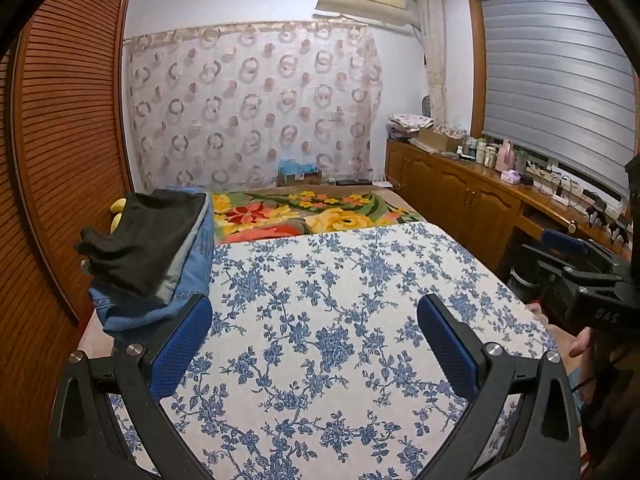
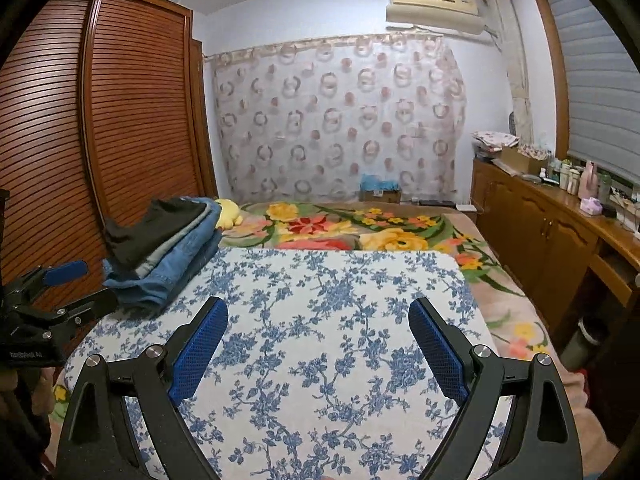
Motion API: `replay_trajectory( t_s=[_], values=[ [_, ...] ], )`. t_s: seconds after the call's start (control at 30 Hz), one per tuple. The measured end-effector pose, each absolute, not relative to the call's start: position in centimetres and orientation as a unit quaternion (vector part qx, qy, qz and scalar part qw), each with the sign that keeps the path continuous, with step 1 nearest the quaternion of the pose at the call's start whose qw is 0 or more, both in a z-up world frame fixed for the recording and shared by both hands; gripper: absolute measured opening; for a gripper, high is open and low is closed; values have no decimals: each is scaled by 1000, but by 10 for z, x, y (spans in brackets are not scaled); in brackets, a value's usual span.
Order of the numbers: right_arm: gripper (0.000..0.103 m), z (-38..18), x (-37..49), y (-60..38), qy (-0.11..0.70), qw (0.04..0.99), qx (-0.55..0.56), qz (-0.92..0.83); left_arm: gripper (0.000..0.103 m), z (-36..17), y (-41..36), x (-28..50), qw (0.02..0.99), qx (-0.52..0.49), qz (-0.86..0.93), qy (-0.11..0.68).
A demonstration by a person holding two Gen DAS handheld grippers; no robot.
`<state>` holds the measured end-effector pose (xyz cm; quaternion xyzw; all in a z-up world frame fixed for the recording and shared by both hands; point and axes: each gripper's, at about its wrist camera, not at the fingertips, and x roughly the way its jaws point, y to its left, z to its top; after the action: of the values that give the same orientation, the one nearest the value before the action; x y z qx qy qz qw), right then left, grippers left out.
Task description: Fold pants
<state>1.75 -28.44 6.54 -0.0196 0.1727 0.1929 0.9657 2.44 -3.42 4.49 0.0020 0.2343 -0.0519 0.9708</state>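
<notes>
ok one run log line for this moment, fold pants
left gripper: open, empty | right gripper: open, empty | folded pants stack: far-left corner of floral board

A yellow plush toy [image 2: 229,212] lies half hidden behind the folded pants [image 2: 160,248].

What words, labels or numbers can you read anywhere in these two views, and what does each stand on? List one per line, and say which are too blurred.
"DAS" – embossed on the black body of the right gripper, seen at the edge of the left wrist view.
Small white lettering on the left gripper body in the right wrist view – too blurred to read.
Labels on the bottles on the wooden counter – too small to read.
Air conditioner – no legible marking.
</notes>
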Motion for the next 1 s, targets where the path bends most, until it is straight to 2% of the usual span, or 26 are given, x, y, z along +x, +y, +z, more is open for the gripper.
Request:
replay_trajectory(
  t_s=[1.0],
  values=[
    [95, 64, 13, -286, 152, 970, -20, 191, 102, 61, -21, 10, 976, -3, -38, 213]
  ],
)
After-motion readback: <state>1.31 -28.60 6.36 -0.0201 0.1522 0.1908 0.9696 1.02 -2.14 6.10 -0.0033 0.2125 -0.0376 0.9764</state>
